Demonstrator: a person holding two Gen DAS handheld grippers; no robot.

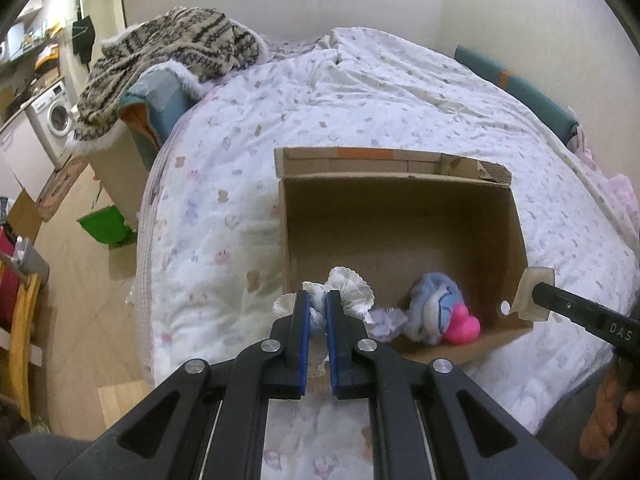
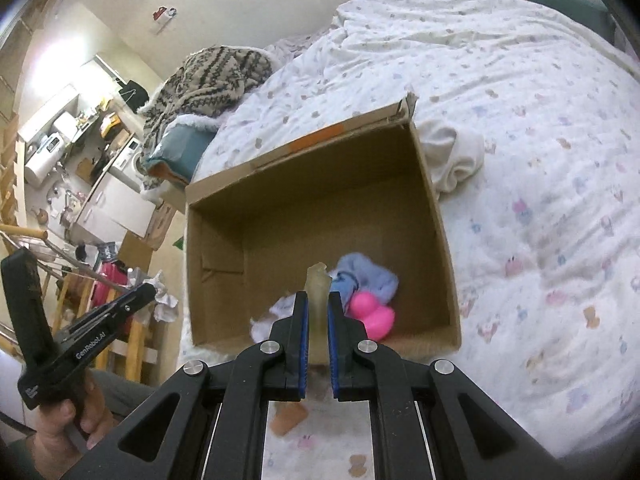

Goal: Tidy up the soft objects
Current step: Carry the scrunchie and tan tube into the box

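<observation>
Cardboard box (image 2: 436,216) hides plush (image 2: 372,280) partly.

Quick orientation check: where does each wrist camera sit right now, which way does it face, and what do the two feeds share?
Left wrist view: sits on the left gripper, looking down along its jaws, shut on a white frilly cloth, toward the cardboard box on the bed; the right gripper and a hand show at right.
Right wrist view: sits on the right gripper, jaws shut on a pale translucent piece, facing the same box; the left gripper and hand show at left.
Shared: box, bed, pink duck, blue plush, patterned blanket.
</observation>
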